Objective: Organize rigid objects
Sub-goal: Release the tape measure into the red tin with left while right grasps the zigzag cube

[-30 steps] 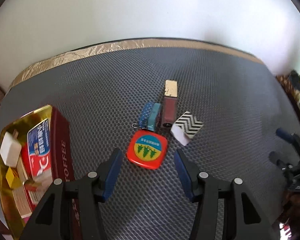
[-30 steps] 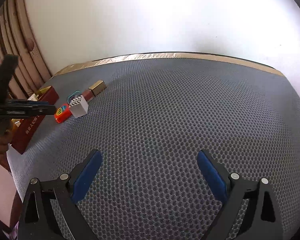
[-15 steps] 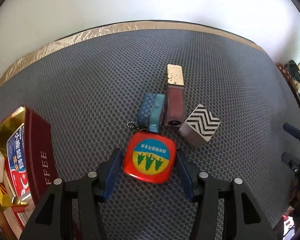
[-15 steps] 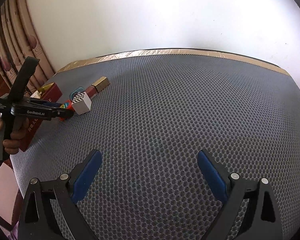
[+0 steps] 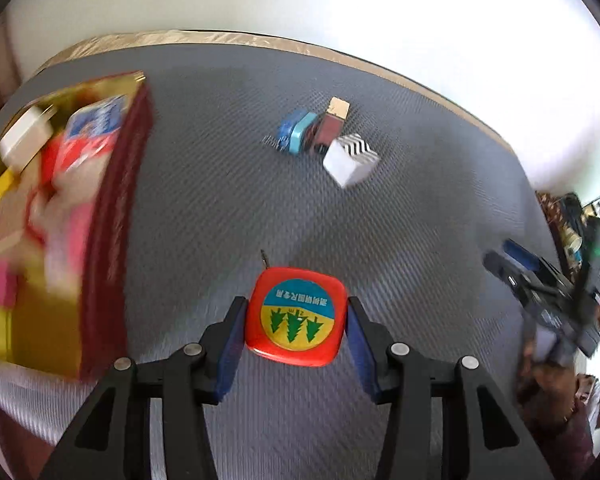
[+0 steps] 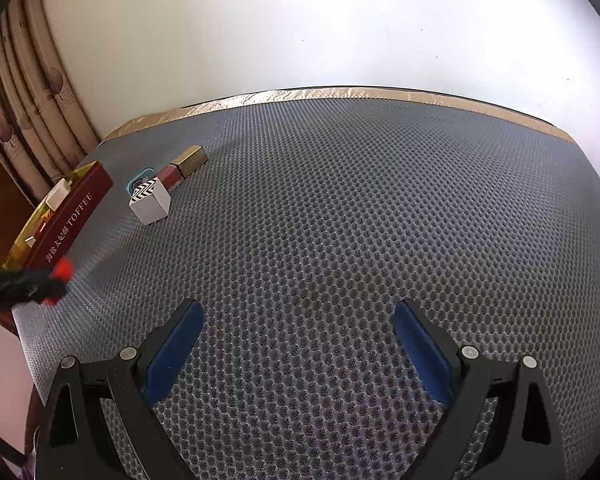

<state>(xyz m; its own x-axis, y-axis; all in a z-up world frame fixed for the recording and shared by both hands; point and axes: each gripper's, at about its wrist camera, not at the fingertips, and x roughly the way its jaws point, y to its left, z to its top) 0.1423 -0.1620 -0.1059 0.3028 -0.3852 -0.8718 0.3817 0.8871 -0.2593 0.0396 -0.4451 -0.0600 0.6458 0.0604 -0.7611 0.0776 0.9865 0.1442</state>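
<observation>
Grey honeycomb matting point(image 6: 340, 208) covers the table, with a white wall behind it. The left claw point(image 5: 296, 318) has just been closing, and its blue pads now press both sides of a red tape measure point(image 5: 295, 316), which looks lifted clear of the mat. Off to the claw's left stands the open toffee tin point(image 5: 112, 216), already holding a white block, a red-and-blue packet and several smaller pieces, so part of the sorting looks done. Ahead of the claw and slightly right, well apart from it, a white cube point(image 5: 350, 158), a dark red tube with a gold cap point(image 5: 332, 122) and a blue case point(image 5: 294, 134) remain on the mat. The right claw point(image 6: 298, 346) hangs wide apart with nothing in it. Motion blur smears the tin's contents, and the frame cuts off its near end.
</observation>
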